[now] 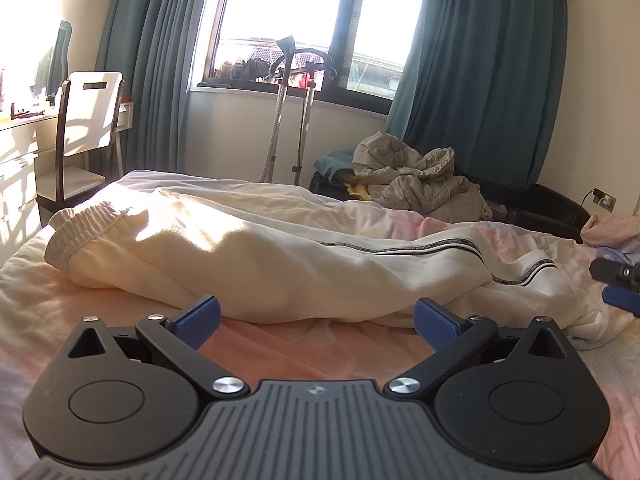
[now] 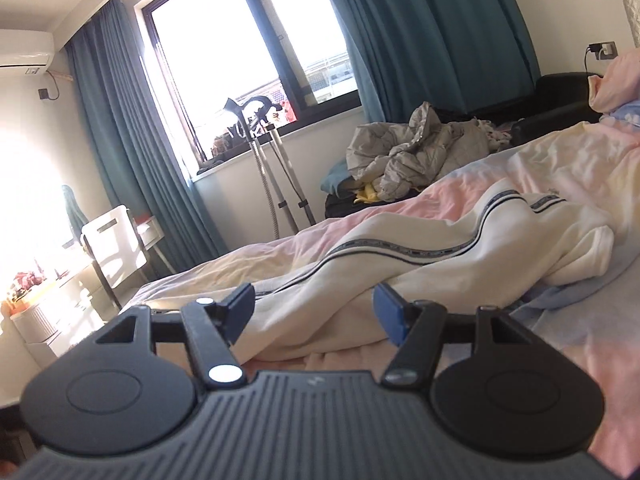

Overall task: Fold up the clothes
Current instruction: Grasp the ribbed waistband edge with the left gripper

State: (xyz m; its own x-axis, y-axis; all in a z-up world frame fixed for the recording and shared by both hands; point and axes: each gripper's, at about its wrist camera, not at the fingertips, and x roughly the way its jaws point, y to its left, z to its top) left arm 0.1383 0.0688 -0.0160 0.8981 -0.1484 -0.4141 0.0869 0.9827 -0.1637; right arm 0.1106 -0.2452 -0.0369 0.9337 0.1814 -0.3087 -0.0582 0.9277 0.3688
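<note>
Left wrist view, cream trousers (image 1: 248,256) with striped side band lying lengthwise on bed (image 1: 304,356), left gripper (image 1: 318,318) wide and empty, right gripper (image 2: 314,312) likewise wide, holding nothing.

Cream sweatpants (image 1: 256,248) (image 2: 420,264) lie folded lengthwise across the bed, elastic waistband at nine o'clock, legs running toward three o'clock with a dark-edged lettered side stripe, the cuff end rumpled
</note>
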